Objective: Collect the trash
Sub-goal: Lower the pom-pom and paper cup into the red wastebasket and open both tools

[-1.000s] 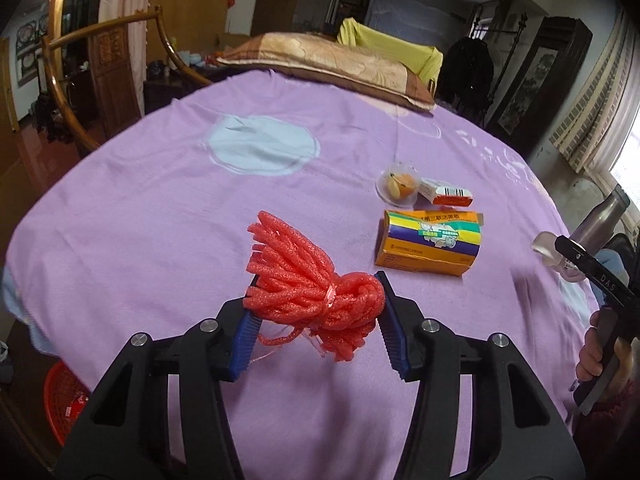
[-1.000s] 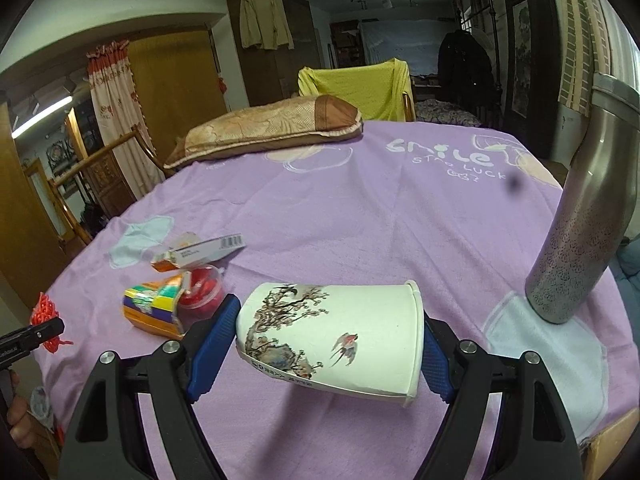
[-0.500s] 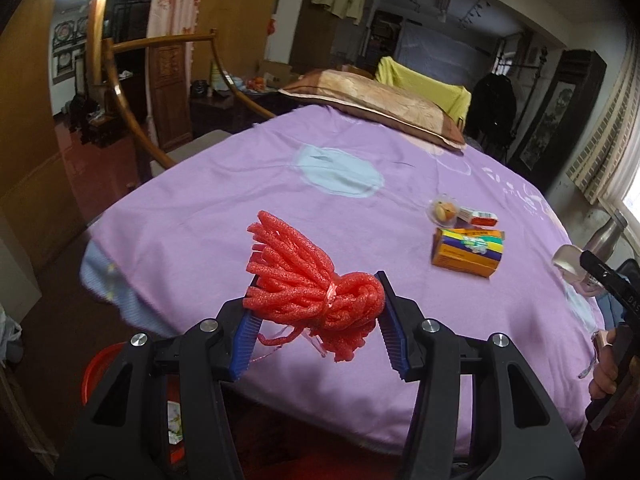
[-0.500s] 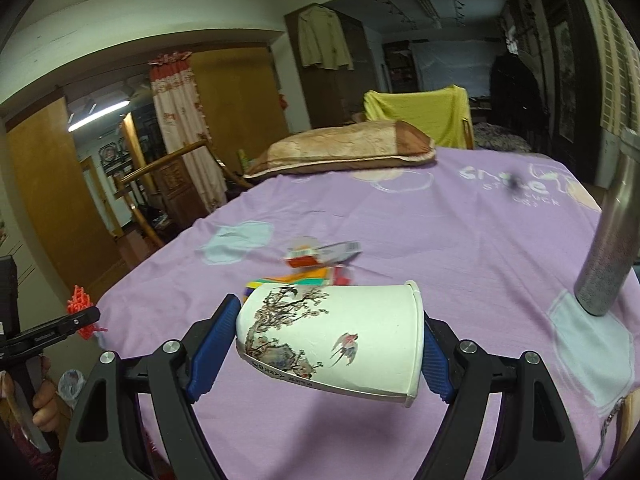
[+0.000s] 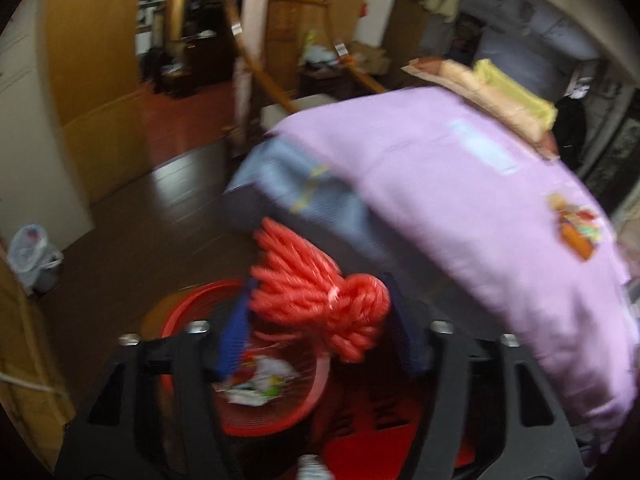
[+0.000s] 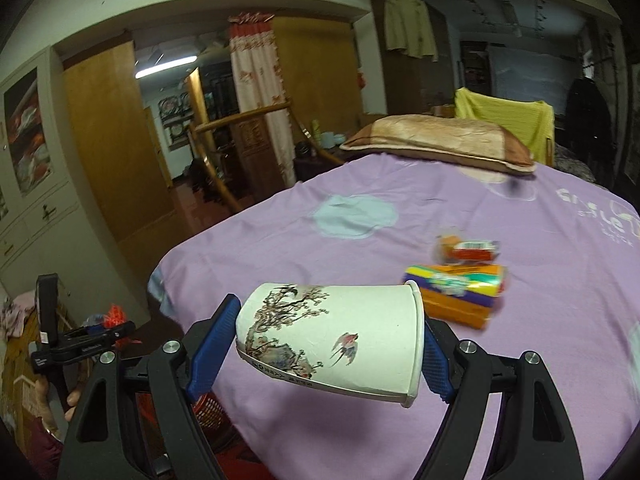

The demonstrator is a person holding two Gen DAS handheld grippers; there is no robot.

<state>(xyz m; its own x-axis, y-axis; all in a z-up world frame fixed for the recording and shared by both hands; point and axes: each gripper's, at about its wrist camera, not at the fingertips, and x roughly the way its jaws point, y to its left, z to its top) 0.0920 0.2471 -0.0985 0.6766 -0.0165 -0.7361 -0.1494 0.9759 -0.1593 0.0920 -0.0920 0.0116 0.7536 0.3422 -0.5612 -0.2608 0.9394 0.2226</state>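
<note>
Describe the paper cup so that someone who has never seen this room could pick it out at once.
Start at the big table under the purple cloth. Near its front edge the right gripper holds a paper cup on its side between blue fingers. Unlike the bright orange and yellow box behind it, the cup is white, painted with a blossoming branch and a bird.

Dim indoor light, heavy fisheye bending, one view smeared by motion.

The left wrist view is blurred throughout: the purple cloth [image 5: 480, 208] streaks, the floor lies in deep shadow. The right wrist view is sharper; a ceiling tube [image 6: 166, 69] glows at upper left, with dark corners and only the boxes [image 6: 456, 292] slightly soft.
</note>
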